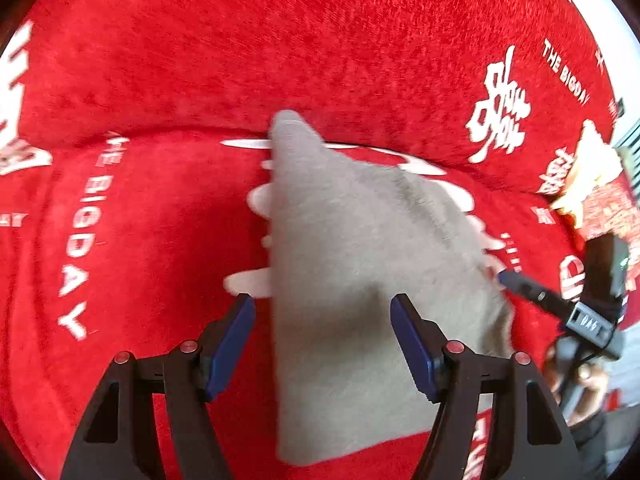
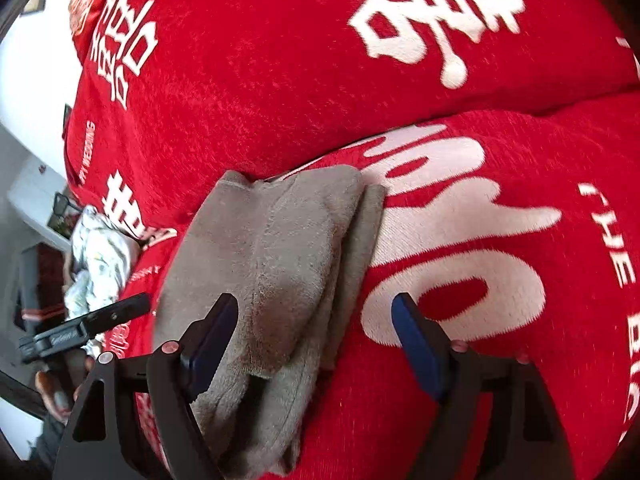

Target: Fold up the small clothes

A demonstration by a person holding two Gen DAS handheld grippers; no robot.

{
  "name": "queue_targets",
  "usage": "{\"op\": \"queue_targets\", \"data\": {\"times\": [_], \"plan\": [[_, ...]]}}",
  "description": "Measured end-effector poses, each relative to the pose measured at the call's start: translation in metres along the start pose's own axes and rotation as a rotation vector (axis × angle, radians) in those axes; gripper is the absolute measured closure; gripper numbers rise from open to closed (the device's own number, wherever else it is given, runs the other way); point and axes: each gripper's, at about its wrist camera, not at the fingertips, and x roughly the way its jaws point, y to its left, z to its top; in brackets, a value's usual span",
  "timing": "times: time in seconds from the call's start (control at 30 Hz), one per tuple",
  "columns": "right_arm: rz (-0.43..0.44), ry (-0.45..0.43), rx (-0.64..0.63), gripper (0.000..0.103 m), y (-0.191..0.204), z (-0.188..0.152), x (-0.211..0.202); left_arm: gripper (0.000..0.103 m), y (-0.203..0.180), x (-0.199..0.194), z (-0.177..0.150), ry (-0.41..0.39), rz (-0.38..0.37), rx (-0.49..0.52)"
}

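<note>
The left hand-held gripper [image 1: 322,344] hangs over the grey cloth [image 1: 360,280] with its fingers apart and nothing pinched. I think it let go so the fold can lie flat. The cloth rests folded, layers stacked, on the red sofa seat [image 1: 140,240], near the back cushion [image 1: 280,40]. The right hand-held gripper [image 2: 314,344] is wide apart too, at the cloth's right edge, holding nothing. A white bundle [image 2: 100,256] lies at the seat's far end, by a white wall [image 2: 32,80].
</note>
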Motion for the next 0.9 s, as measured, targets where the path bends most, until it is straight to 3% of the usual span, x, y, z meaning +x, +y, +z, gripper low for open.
{"op": "queue_targets", "data": {"times": [0.07,0.17,0.23,0.3,0.33,0.47,0.53,0.57,0.63,0.67,0.9], "plan": [[0.03,0.005,0.045,0.021,-0.006,0.002,0.002,0.032,0.0,0.011,0.006,0.041,-0.058,-0.011],[0.061,0.034,0.07,0.021,-0.009,0.003,0.017,0.032,-0.002,0.029,0.011,0.071,-0.034,-0.007],[0.067,0.067,0.061,0.021,-0.004,0.0,0.031,0.023,-0.002,0.036,0.013,0.061,-0.043,0.002],[0.064,0.097,0.047,0.021,0.003,-0.003,0.046,0.021,0.002,0.046,0.015,0.055,-0.073,-0.016],[0.069,0.107,0.047,0.019,0.006,-0.004,0.054,0.014,0.005,0.05,0.014,0.061,-0.082,-0.021],[0.071,0.091,0.02,0.015,0.016,-0.004,0.066,0.013,0.023,0.078,0.012,0.133,-0.244,-0.117],[0.067,0.092,-0.015,0.017,0.022,-0.005,0.072,0.017,0.026,0.082,0.014,0.126,-0.28,-0.14],[0.064,0.094,-0.045,0.021,0.028,-0.006,0.075,0.028,0.021,0.081,0.014,0.118,-0.267,-0.123],[0.056,0.093,-0.082,0.044,0.034,-0.007,0.075,0.041,0.009,0.074,0.012,0.101,-0.233,-0.063],[0.063,0.083,-0.091,0.048,0.036,-0.007,0.073,0.048,0.001,0.068,0.012,0.083,-0.211,-0.026],[0.016,0.036,-0.177,0.054,0.063,-0.015,0.054,0.052,-0.036,0.04,-0.002,0.0,-0.07,0.122]]}}
